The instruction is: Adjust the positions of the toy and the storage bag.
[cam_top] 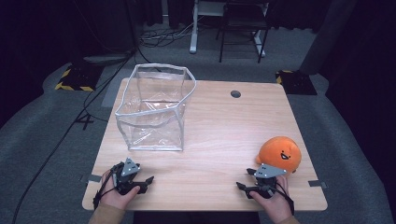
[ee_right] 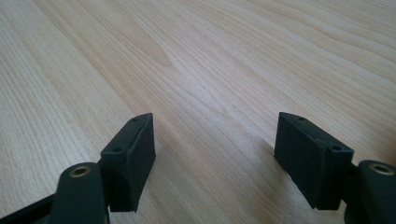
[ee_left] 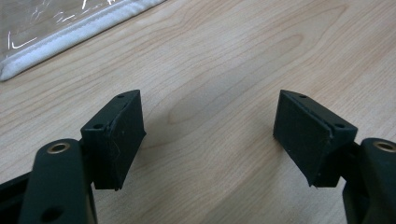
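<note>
Sitting on table (cam_top: 219, 126): clear bag (cam_top: 154, 109), orange plush (cam_top: 279, 153); L hand-held gripper (cam_top: 148, 179) & R hand-held gripper (cam_top: 246, 179) wide, empty.

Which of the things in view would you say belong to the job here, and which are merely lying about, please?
Likely part of the job:
- clear bag, standing open on the table
- orange plush toy
- left hand-held gripper and right hand-held gripper, both open

Just lying about:
- chair
- floor cables
</note>
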Tool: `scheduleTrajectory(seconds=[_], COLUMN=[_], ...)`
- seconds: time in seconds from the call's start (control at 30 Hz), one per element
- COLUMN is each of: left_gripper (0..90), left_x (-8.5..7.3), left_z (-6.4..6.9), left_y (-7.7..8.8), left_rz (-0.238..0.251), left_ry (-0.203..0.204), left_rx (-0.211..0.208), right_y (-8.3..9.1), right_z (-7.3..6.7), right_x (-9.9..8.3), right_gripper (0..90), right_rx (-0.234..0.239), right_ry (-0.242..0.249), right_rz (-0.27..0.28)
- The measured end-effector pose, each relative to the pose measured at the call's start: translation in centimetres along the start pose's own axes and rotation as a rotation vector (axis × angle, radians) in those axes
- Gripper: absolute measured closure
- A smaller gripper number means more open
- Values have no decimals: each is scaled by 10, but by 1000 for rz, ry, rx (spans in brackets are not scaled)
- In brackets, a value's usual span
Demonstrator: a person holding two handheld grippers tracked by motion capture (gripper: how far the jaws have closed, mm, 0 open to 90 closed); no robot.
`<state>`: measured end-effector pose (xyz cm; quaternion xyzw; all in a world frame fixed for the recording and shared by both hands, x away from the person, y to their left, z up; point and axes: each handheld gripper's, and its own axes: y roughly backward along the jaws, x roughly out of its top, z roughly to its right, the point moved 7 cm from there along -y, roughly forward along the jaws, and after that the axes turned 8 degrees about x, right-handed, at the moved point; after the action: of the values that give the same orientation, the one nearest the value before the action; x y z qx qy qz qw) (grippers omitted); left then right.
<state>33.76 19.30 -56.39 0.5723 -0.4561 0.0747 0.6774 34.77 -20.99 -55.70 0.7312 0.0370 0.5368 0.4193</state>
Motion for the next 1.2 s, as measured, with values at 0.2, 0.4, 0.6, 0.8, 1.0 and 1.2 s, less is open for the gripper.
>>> scheduleTrajectory(seconds=[0.2,0.4,0.6,0.8,1.0,1.2], left_gripper=[249,249,249,295,331,344], left_x=[0,0,0,0,-2,-11], left_z=[0,0,0,-3,-18,-26], left_y=[0,0,0,2,19,31], left_rz=[2,2,2,4,43,51], left_ry=[5,5,5,21,102,123], left_rx=[9,9,9,17,69,101], right_y=[-1,-2,-3,-4,-12,-24], right_z=[-1,-4,-4,-4,-15,-22], right_x=[1,3,3,6,38,79], right_gripper=[306,369,374,478,573,587], right_rx=[-6,3,3,-11,51,82], right_ry=[-2,5,3,-15,25,80], right_rz=[2,8,9,13,19,42])
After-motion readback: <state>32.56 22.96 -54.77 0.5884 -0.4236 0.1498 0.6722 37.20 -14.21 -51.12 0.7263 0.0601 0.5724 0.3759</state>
